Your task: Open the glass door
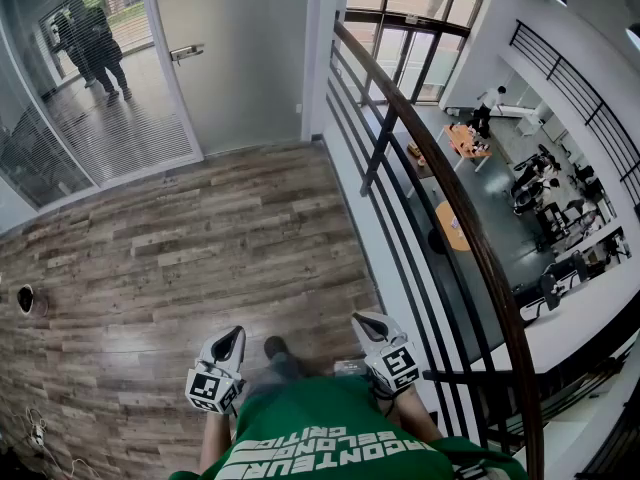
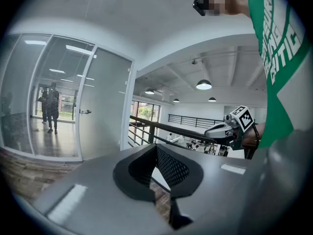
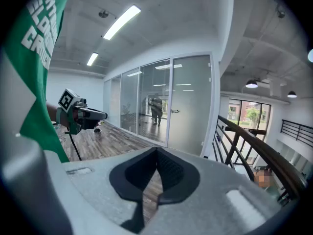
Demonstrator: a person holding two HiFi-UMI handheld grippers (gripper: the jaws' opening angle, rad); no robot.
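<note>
Since the door (image 1: 240, 68) looks shut beyond the railing (image 1: 470, 230), nothing's done yet; my left gripper (image 1: 228, 344) and right gripper (image 1: 368, 325), by the railing's near end, have fingers pressed together, empty.

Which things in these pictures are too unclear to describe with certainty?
Head view: people behind the striped glass, veiled by stripes and reflections.
Head view: door handle, too small to show any lock.
Head view: round object on the floor, too small to name.
Head view: cables, cut off at the bottom-left edge.
</note>
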